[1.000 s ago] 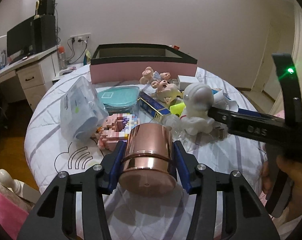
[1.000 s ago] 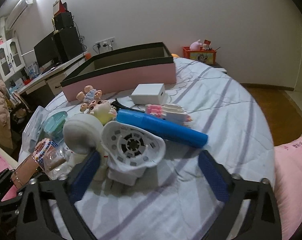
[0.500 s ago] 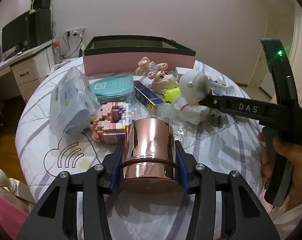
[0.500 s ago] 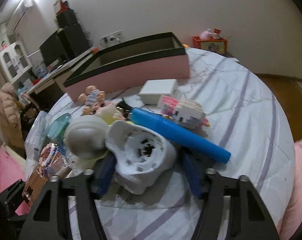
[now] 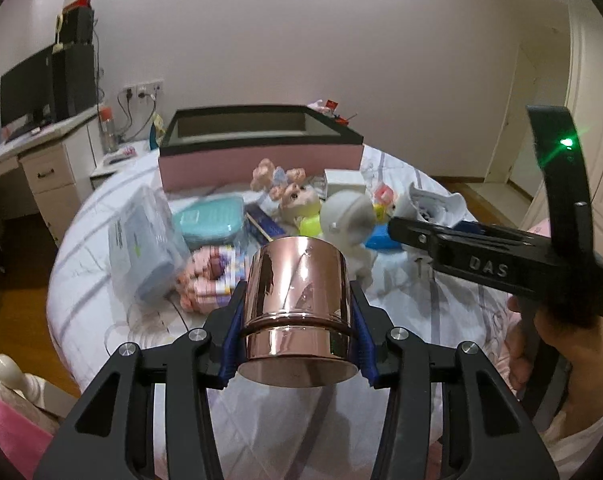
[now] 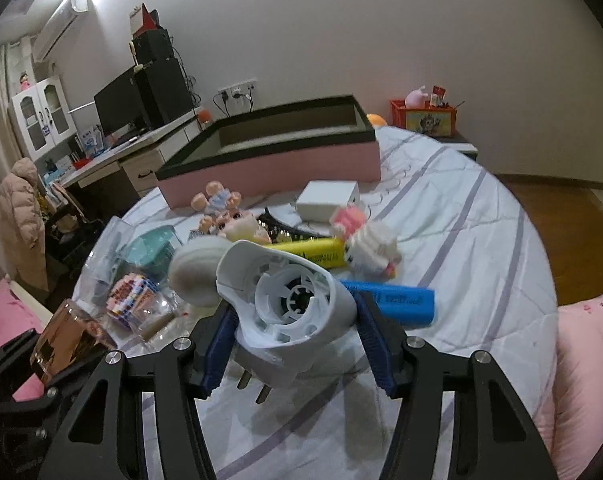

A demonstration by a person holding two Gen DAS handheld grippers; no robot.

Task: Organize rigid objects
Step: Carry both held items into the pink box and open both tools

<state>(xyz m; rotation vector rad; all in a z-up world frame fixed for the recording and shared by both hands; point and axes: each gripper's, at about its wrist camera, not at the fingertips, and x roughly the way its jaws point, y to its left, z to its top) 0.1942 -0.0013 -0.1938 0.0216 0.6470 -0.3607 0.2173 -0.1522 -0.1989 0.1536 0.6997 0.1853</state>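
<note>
My left gripper (image 5: 297,320) is shut on a shiny copper cup (image 5: 297,304), held a little above the striped bed cover; the cup also shows at the lower left of the right wrist view (image 6: 65,340). My right gripper (image 6: 295,336) is shut on a white plug-in device (image 6: 285,300) with metal prongs hanging under it, lifted off the cover. In the left wrist view that device (image 5: 433,202) sits at the tip of the right gripper's black bar, with a hand on its handle. A pink box with a black rim (image 5: 257,164) stands open at the far side of the bed (image 6: 281,168).
Loose items lie between me and the box: a white astronaut figure (image 5: 347,216), a pig doll (image 5: 297,200), a teal container (image 5: 211,222), a plastic bag (image 5: 145,248), a pink block figure (image 5: 209,280), blue tube (image 6: 397,304), yellow tube (image 6: 309,254), block cat (image 6: 369,244), white box (image 6: 329,200).
The right gripper's jaws closed on the white plug-in device and lifted it off the cover. The left gripper, still holding the copper cup, rose slightly.
</note>
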